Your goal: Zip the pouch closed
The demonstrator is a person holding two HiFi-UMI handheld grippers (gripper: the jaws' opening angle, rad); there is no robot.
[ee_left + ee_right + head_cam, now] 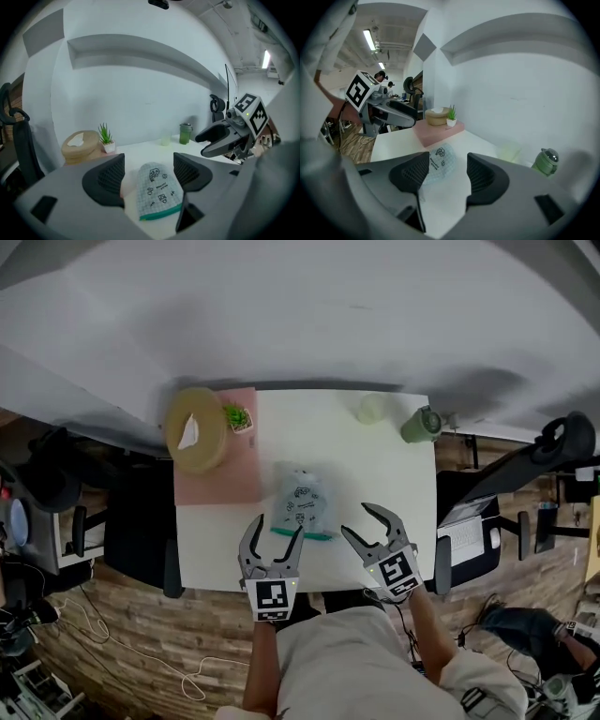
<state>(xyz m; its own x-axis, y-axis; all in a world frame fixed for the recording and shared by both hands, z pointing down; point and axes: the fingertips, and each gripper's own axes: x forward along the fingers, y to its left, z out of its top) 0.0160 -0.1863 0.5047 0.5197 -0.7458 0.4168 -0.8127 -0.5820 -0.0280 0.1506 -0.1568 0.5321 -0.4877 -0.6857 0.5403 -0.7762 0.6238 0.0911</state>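
A pale checked pouch (303,501) with dark prints lies flat on the white table (394,474), its green zipper band along the near edge. My left gripper (278,529) hovers open at the pouch's near left corner, one fingertip over the green band. In the left gripper view the pouch (157,190) shows between and beyond the open jaws of the left gripper (148,171), and nothing is gripped. My right gripper (356,519) stands open just right of the pouch. In the right gripper view the pouch (439,161) lies ahead, left of the right gripper (446,171).
A round tan tissue holder (196,430) and a small potted plant (237,416) sit on a pink mat (225,479) at the table's far left. A pale cup (371,409) and a green bottle (421,425) stand at the far right. Office chairs (478,512) flank the table.
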